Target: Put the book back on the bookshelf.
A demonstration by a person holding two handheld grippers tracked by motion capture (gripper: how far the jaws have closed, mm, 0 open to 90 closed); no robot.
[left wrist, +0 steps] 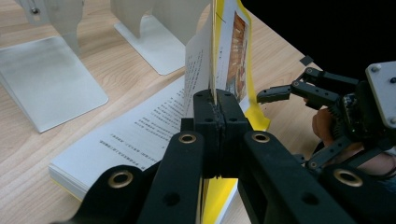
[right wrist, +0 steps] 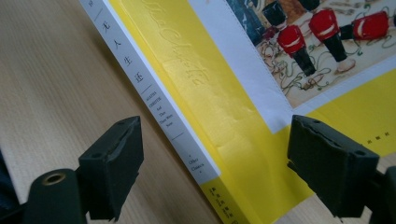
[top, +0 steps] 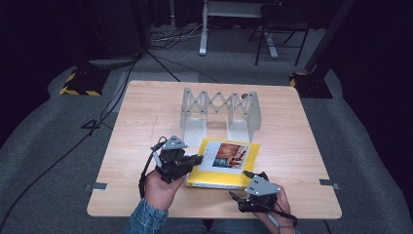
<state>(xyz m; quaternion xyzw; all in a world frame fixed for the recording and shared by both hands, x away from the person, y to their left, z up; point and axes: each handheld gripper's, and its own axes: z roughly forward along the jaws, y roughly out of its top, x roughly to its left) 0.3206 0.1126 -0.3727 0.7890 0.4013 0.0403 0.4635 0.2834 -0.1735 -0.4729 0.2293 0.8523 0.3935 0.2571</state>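
High view: yellow book [top: 225, 165] lies flat on the tabletop [top: 146, 112], near-centre, just near of the grey expandable book rack [top: 220, 110]. Long axis of its spine runs left-right along the near edge. Left tool [top: 191, 160] sits at the book's left edge; right tool [top: 236, 196] hovers just near of the spine, toward its right end. Left gripper view: left tool's jaws are pressed together on the front cover [left wrist: 232, 51] and a few leaves, lifted upright off the printed page [left wrist: 140, 135] beneath, so the book stands partly open. Right gripper view: right tool's jaws are spread wide with nothing between the pads; the white spine [right wrist: 154, 93] with its printed title crosses diagonally between them, and the yellow cover lies beyond. Key relation: the spine lies straight ahead of the right tool and is nearer to it than to the left, but the jaws straddle its length rather than its thickness. Judgement: the right tool probably needs a turn of the wrist before it can grip the book.
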